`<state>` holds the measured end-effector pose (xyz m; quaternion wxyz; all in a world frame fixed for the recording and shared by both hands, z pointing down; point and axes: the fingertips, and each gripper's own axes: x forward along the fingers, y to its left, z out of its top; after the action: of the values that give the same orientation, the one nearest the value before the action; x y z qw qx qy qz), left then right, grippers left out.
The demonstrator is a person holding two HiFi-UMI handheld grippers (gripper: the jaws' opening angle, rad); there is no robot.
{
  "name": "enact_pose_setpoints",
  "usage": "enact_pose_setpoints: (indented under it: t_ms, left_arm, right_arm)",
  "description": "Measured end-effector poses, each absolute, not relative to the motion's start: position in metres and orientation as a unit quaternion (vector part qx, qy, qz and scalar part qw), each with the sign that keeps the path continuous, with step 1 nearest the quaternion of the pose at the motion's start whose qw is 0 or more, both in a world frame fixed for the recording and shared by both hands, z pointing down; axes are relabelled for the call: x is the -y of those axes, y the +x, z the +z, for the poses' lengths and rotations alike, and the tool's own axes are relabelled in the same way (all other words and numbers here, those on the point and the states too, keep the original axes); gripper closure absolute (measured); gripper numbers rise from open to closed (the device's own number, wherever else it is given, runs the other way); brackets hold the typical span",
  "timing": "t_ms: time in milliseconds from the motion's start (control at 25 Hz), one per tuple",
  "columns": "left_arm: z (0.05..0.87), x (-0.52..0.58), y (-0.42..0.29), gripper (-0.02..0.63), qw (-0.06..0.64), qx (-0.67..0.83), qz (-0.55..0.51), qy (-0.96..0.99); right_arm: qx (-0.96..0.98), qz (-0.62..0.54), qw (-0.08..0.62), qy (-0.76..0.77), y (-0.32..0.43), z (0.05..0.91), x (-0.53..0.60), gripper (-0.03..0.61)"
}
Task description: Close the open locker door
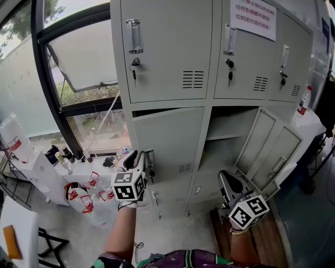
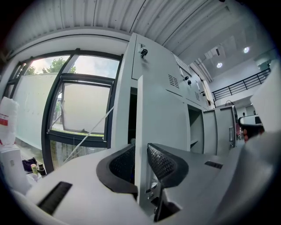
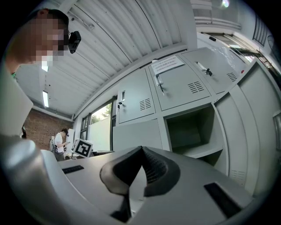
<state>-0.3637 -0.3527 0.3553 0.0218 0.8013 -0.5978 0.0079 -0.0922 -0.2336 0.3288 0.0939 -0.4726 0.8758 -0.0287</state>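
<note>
The locker door belongs to the left compartment of the middle row of a grey locker bank. It stands slightly ajar, with a dark slit showing along its top and along its free edge. That free edge carries a handle and lock low down, and the left gripper is on it there. In the left gripper view the thin edge of the door runs upright between the two ribbed pads, one pad on the inner side and one on the front face. The jaws stand at a narrow setting, closed onto the sheet metal.

Just to the right of this door, the middle compartment is open and shows a shelf inside. Its own door is swung far out to the right.

The right gripper hangs lower and to the right, in front of the bottom row, apart from any door. Its pads are pressed together with nothing between them.

Above, the three upper doors are closed with keys in their locks. A paper notice is stuck to the middle one. To the left of the lockers is a large window with a tilted pane. Below it, bottles stand on a low white shelf. In the right gripper view a person stands far off by a brick wall.
</note>
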Motion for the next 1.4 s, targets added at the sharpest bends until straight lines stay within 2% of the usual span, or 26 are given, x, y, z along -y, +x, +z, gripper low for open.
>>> enact_pose_setpoints:
  t_ms: [520,800,1400]
  left_arm:
    - [0.356,0.388,-0.378,0.506,0.042,0.613,-0.001,0.789]
    - [0.361,0.396,-0.376,0.572,0.053,0.614,0.004,0.787]
    - [0.362,0.404,-0.376,0.581,0.057,0.626,0.008,0.778]
  right_arm:
    - [-0.873,-0.036,0.085,-0.478,-0.090,0.334,0.261,0.571]
    - [-0.874,-0.038,0.087,-0.476,-0.089,0.338,0.269,0.571]
    - [-0.868,-0.043,0.088,-0.487,-0.077,0.341,0.258,0.571]
